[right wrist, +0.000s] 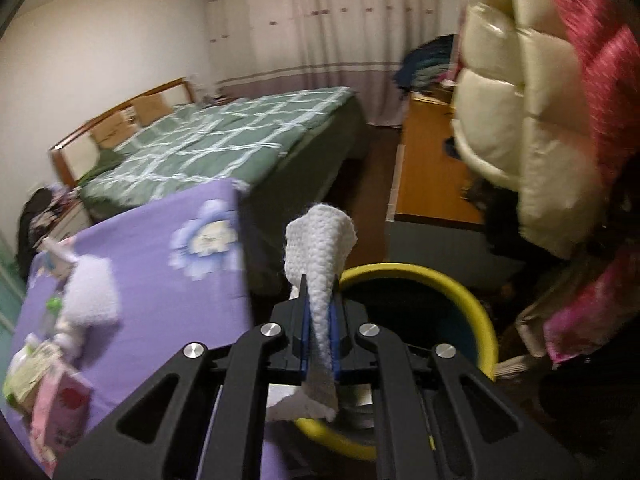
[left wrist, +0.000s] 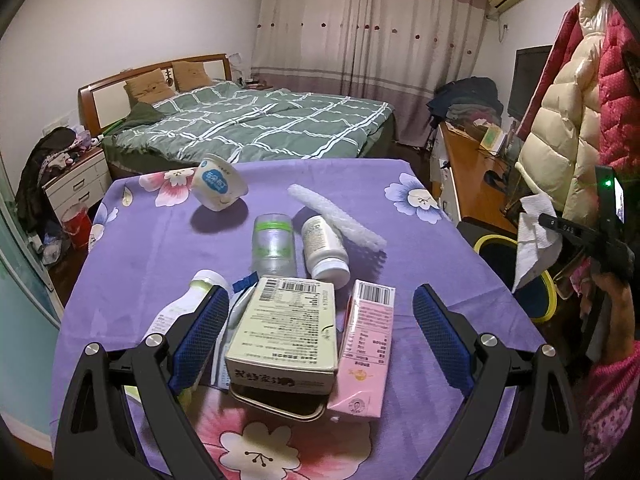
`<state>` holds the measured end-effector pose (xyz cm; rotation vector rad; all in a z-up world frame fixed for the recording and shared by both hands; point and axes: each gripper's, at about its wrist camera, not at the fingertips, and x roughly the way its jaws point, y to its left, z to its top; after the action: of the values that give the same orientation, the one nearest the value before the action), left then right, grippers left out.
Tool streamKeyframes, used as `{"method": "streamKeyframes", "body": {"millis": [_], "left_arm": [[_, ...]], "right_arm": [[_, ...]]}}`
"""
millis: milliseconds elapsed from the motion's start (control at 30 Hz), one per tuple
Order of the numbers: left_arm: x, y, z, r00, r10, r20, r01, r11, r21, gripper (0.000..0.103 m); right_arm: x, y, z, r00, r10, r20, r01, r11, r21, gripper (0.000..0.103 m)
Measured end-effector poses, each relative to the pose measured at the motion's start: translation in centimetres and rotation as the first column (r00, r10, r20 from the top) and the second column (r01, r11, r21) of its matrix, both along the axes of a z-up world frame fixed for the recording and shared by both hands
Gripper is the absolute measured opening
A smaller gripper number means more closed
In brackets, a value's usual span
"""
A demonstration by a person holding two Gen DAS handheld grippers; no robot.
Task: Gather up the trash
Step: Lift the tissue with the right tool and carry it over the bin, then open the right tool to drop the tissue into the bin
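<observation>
Right wrist view: the right gripper (right wrist: pixel 319 322) is clamped on a white paper towel (right wrist: pixel 322 248), whose crumpled end sticks up past the fingertips while a lower fold hangs beneath them. Directly below and just beyond sits a yellow-rimmed bin (right wrist: pixel 478 304) on the floor, to the right of the table's edge. The left wrist view shows the same towel (left wrist: pixel 534 240) held out over that bin (left wrist: pixel 548 304), off the table's right side.

The left gripper (left wrist: pixel 316 332) hovers low over the near part of the purple floral tablecloth (left wrist: pixel 132 264), its blue-padded fingers (left wrist: pixel 204 328) spread wide and holding nothing. Between them lie a beige carton (left wrist: pixel 284 332), resting on the edge of a small metal tin (left wrist: pixel 280 402), and a pink carton (left wrist: pixel 366 344) just to its right. A white bottle (left wrist: pixel 176 312) lies beside the left finger. Farther off are a clear bottle with a green band (left wrist: pixel 274 246) and a white pill bottle (left wrist: pixel 324 250), side by side, with a strip of white foam netting (left wrist: pixel 336 218) propped across the pill bottle. A tipped yoghurt cup (left wrist: pixel 218 184) sits alone at the far left.
</observation>
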<state>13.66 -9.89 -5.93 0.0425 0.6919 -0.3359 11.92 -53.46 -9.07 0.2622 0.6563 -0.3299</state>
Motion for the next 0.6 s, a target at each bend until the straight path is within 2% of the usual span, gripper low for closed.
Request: {"method": "streamKeyframes", "body": {"millis": [167,267,300,533,600], "left_arm": [[0.2,-0.8,-0.2,1.0,-0.008,-0.008,0.008,1.0,0.01,0.092],[0.2,-1.0,-0.2,1.0,-0.012,-0.011,0.012,1.0,0.013,0.092],[0.3,-1.1,-0.3,1.0,-0.014,-0.012,0.014,1.0,0.016,0.092],[0.2,-0.9,-0.7,1.0,-0.01,-0.018,0.011,1.0,0.028,0.092],[0.2,-0.6,-0.9,1.0,-0.005,-0.02,0.006,0.999,0.035,0.092]], "right_arm": [[0.4,-3.0,-1.5,0.996,-0.079,-0.041,0.078,0.997,-0.02,0.012],[0.4,-3.9,-2.3,0.993,-0.11,-0.053,0.109,0.994,-0.023,0.032],[0.2,-4.1,-2.5,0.992,-0.119,-0.05,0.118,0.993,-0.021,0.035],[-0.9,-2.5,-2.7,0.994,-0.102,-0.028,0.102,0.995,0.003,0.035],[-1.3,-1.2,-2.4,0.997,-0.083,-0.006,0.083,0.996,0.01,0.04]]}}
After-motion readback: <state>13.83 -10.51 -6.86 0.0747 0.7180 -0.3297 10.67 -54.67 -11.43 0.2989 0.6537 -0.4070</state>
